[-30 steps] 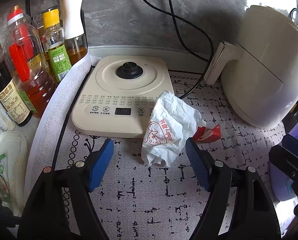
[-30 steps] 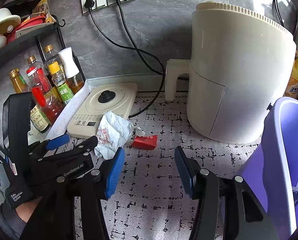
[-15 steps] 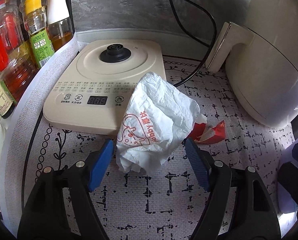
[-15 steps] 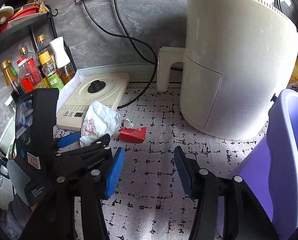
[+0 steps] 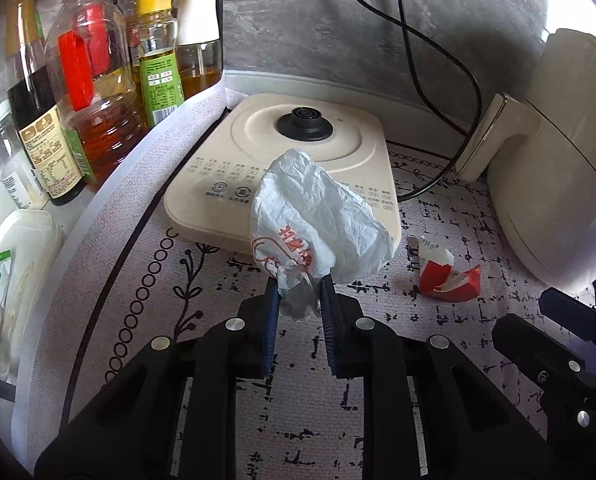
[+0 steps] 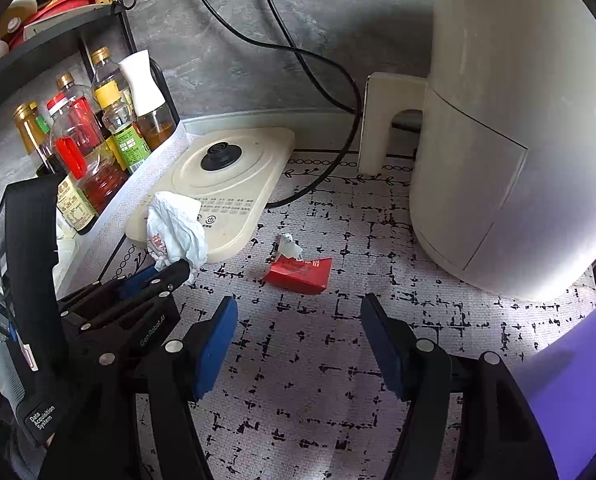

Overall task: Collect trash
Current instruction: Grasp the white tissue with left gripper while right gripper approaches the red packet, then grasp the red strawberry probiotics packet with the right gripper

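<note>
A home kitchen here: oil and sauce bottles [image 5: 94, 92] by the grey wall, a kettle base [image 5: 294, 164], and an air fryer [image 6: 510, 128] on the table.

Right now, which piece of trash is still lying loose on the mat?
Start at the big cream air fryer. On the patterned mat beside it lies a torn red packet, the only red scrap, unlike the white bag.
</note>
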### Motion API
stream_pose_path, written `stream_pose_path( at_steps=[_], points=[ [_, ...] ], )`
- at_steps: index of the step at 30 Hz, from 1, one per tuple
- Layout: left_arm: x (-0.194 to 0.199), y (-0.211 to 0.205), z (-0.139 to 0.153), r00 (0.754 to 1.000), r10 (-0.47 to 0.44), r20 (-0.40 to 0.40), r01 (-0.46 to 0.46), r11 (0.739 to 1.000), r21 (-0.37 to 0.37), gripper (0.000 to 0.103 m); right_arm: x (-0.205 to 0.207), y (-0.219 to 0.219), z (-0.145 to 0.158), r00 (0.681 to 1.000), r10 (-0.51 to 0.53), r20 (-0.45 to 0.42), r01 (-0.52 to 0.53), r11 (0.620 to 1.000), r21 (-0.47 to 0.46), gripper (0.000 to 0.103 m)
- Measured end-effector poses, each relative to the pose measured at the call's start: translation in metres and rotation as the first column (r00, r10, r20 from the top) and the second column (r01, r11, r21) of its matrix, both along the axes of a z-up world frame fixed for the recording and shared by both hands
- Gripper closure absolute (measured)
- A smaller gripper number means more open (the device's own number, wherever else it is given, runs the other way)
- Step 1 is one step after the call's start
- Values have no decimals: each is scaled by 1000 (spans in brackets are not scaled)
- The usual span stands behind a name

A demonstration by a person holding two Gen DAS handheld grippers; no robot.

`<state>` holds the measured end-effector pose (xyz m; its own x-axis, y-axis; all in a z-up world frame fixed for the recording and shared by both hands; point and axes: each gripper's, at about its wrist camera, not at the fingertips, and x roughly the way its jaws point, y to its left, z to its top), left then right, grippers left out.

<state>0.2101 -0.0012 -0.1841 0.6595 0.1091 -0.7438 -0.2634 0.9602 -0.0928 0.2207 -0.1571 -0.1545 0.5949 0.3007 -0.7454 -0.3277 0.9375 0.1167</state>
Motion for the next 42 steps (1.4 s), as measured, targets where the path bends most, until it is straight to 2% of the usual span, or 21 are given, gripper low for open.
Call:
stream_pose_path(
  at_steps=[4, 7, 15, 17, 18, 21, 29, 37, 42],
  points=[
    [0, 12, 4, 998, 69, 6, -69, 997, 25, 83, 13, 6, -7, 999, 30, -24, -29, 999, 29, 37],
    [2, 19, 6, 994, 106, 10, -106, 994, 39, 83, 22, 8, -12, 999, 38, -29, -36, 998, 45, 31],
    [4, 20, 5, 989, 147, 6, -147, 986, 76, 83, 47, 1, -28, 999, 12, -51, -7, 996, 92, 18],
    [3, 19, 4, 988, 154, 0, -154, 985, 82, 83, 52, -1, -31, 999, 8, -53, -2, 994, 106, 17],
    [3, 19, 3, 988, 155, -5, -155, 984, 84, 83, 54, -1, -33, 998, 11, -58, -4, 994, 112, 19],
    [2, 16, 6, 988, 157, -8, -155, 983, 102, 83, 61, 0, -41, 995, 30, -98, -16, 990, 143, 56],
    [-11, 7, 23, 991, 135, -3, -133, 984, 121, 83, 40, -9, -23, 998, 31, -51, -22, 984, 179, 58],
    [-27, 2, 52, 999, 36, 35, -40, 991, 127, 83, 7, -15, 14, 999, -36, 21, 30, 975, 221, 57],
    [-40, 4, 82, 997, -18, 81, 8, 993, 121, 83, -21, -14, 44, 996, -59, 74, 41, 972, 232, 57]
  ],
)
